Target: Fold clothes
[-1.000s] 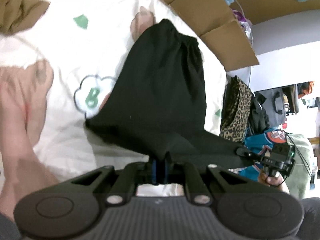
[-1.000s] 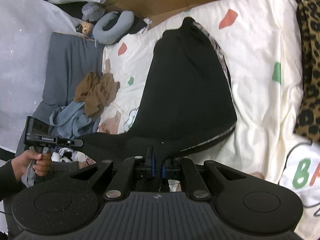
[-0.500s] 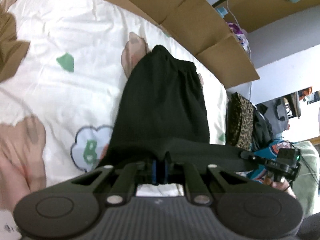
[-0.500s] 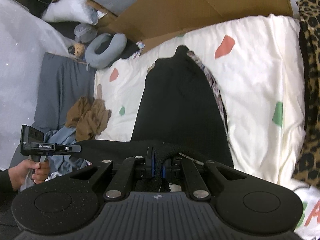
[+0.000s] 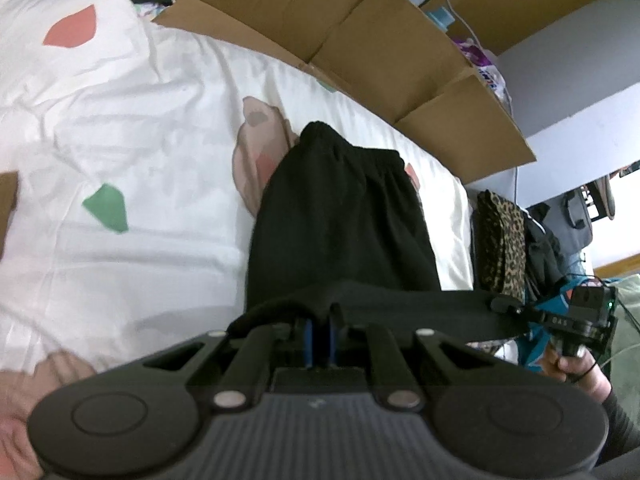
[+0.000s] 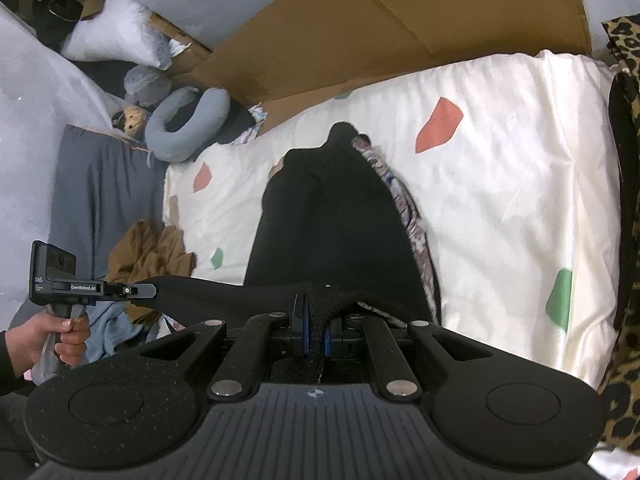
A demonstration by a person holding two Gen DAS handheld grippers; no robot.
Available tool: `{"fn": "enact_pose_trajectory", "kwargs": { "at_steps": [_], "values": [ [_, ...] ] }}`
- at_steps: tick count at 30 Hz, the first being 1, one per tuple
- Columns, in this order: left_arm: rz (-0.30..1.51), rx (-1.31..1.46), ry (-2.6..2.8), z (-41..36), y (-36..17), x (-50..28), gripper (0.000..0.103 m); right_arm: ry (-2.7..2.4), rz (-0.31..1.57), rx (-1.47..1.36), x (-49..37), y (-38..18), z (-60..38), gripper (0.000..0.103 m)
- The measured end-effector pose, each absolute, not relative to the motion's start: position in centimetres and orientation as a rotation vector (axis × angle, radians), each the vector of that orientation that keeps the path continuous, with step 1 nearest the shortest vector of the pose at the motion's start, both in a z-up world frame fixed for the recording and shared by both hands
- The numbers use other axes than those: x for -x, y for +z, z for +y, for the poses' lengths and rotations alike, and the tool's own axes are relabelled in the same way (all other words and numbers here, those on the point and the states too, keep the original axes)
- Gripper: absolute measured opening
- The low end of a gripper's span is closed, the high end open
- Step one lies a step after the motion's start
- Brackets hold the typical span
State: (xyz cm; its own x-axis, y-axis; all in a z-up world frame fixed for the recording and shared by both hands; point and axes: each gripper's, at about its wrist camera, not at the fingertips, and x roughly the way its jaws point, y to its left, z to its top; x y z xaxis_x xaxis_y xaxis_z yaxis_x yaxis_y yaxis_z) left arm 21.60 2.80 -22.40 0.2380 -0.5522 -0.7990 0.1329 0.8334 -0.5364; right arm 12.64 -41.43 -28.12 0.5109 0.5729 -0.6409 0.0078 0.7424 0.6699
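A black garment with a gathered elastic waistband at its far end lies on the white bedsheet. Its near edge is lifted and stretched between both grippers. My left gripper is shut on that edge, and shows again in the right wrist view, held by a hand. My right gripper is shut on a thick fold of the same black garment. In the left wrist view the right gripper pinches the edge's other end. A patterned cloth edge peeks out along the garment's right side.
Cardboard sheets line the far side of the bed. A leopard-print cloth lies off the right edge. A brown garment, a blue one, a grey neck pillow and a grey cushion sit to the left.
Both grippers have carried the garment's near edge up and forward toward the waistband. The views now look farther up the bed, and the edge stays taut between the grippers.
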Motion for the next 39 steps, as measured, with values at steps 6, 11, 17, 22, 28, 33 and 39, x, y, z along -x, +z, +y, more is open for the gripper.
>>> {"fn": "enact_pose_trajectory", "kwargs": {
  "at_steps": [6,11,17,22,28,33,39],
  "values": [
    [1.29,0.255,-0.506,1.2,-24.1,-24.8,0.008,0.345,0.992,-0.666,-14.4,-29.4,-41.6,0.005],
    [1.326,0.154,-0.569,-0.1,-24.8,-27.4,0.008,0.292,1.012,-0.637,-15.9,-30.4,-41.2,0.005],
    [1.324,0.17,-0.587,0.9,-26.2,-28.6,0.008,0.247,1.028,-0.641,-17.1,-30.9,-40.9,0.005],
    [1.287,0.259,-0.577,2.3,-27.8,-28.4,0.008,0.224,1.055,-0.636,-18.2,-31.5,-40.5,0.005],
    [1.17,0.357,-0.571,3.2,-28.7,-28.5,0.008,0.208,1.038,-0.666,-19.2,-32.5,-41.2,0.005],
    [1.159,0.396,-0.543,2.9,-30.0,-29.3,0.011,0.193,1.023,-0.691,-19.3,-32.6,-41.5,0.008],
    [1.12,0.379,-0.557,3.0,-28.1,-28.3,0.054,0.176,1.005,-0.718,-19.4,-32.6,-41.8,0.065]
  ]
}}
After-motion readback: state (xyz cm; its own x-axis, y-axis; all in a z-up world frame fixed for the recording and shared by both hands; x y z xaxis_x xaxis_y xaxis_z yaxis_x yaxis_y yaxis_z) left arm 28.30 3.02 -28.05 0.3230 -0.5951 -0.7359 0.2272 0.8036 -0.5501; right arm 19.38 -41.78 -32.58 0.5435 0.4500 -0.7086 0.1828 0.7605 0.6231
